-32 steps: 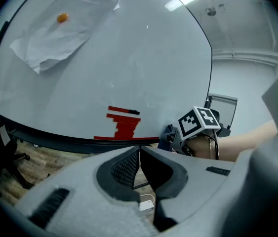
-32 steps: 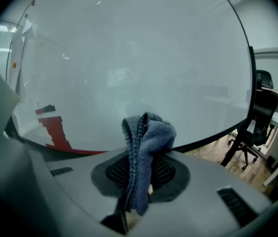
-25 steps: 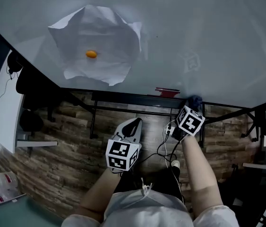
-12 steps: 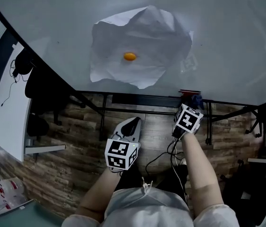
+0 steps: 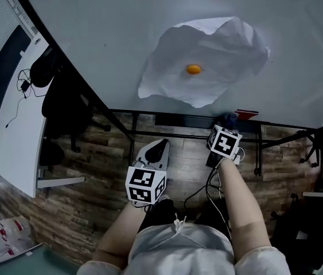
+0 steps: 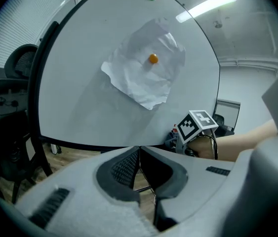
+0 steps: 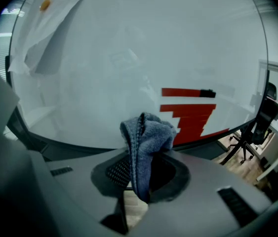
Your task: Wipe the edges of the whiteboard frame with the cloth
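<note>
Right gripper view | right gripper (image 7: pixel 141 169) clamps bunched blue-grey cloth (image 7: pixel 148 132), apparently near frame (image 7: pixel 45 144) | left gripper (image 6: pixel 139 149) closed.

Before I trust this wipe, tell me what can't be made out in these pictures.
- Whether the cloth touches the frame: in the head view the right gripper hides the contact; in the right gripper view the cloth covers it.
- The whiteboard top edge: cut off by the picture edge in the head view.
- What the red mark is: too small in the head view.
</note>
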A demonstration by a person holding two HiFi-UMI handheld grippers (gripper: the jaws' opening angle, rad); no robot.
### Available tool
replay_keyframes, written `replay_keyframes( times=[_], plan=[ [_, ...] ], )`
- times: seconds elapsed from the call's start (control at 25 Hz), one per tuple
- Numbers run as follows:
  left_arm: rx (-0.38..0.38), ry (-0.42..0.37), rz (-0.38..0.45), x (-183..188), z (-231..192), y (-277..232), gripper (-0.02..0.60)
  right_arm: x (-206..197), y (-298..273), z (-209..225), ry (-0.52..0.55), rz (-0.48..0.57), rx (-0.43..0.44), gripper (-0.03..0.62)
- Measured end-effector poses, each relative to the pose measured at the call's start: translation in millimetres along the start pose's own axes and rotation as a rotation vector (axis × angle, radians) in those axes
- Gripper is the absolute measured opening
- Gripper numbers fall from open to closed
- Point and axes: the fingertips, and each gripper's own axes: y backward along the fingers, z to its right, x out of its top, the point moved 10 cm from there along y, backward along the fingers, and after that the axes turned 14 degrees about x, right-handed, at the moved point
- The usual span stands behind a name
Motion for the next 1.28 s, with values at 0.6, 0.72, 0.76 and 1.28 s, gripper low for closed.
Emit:
replay_keyframes(
  times=[0.6,0.72,0.76,1.28],
  plan=[
    [0.168,0.081,-0.037,0,-69,55,0.018,-7,-26,-129,0.163,-0.085,0.227,0.066],
    [0.197,0.080,-0.040,5,-75,55,0.018,-7,-29,-141,0.168,-0.094,0.247,0.066],
    [0.203,0.083,-0.040,7,-76,54,0.018,-5,-28,-144,0.157,-0.096,0.253,0.066],
    [0.216,0.102,-0.029,25,-124,46,0.018,-5,-35,-190,0.094,-0.104,0.283,0.066]
  ],
)
